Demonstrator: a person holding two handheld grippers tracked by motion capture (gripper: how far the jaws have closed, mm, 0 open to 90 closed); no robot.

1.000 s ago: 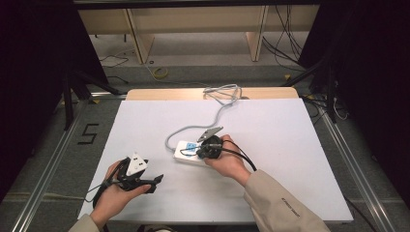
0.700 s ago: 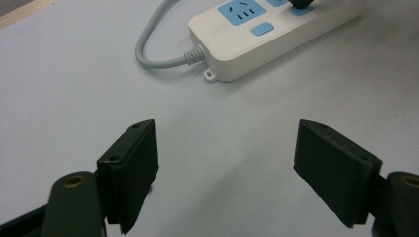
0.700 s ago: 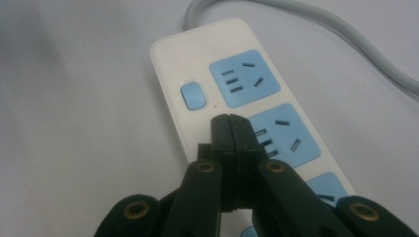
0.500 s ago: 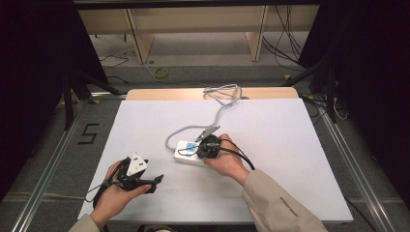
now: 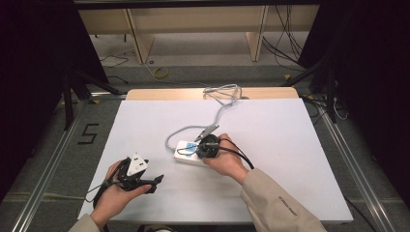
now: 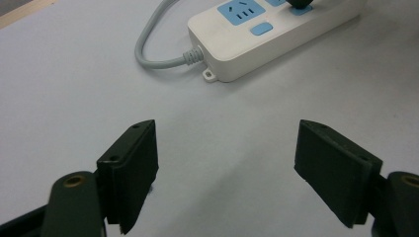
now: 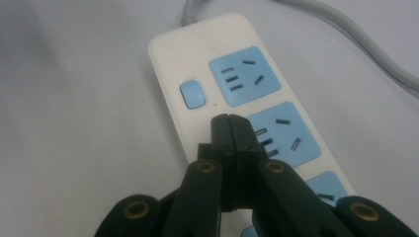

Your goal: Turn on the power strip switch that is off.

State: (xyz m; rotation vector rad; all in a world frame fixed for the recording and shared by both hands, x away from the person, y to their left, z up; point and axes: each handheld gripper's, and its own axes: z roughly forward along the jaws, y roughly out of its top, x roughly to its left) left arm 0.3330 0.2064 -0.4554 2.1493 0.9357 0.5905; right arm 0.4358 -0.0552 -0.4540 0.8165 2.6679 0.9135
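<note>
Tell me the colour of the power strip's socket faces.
Light blue socket faces on a white power strip, clearest in the right gripper view.

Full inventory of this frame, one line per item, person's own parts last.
power strip: 1, white with light blue sockets and a blue switch, near the middle of the table, under the right hand-held gripper's tips.
power strip cable: 1, grey, loops from the strip to the table's far edge.
table: 1, white top with a wooden strip along the far edge.
shelving: wooden, behind the table.
floor cables: several, dark, on the floor beyond the table.
floor marking "5": 1, black, on the floor left of the table.
left hand-held gripper: 1, black, jaws wide apart and empty, at the near left of the table.
right hand-held gripper: 1, black, jaws closed together with nothing visible between them, over the strip.
</note>
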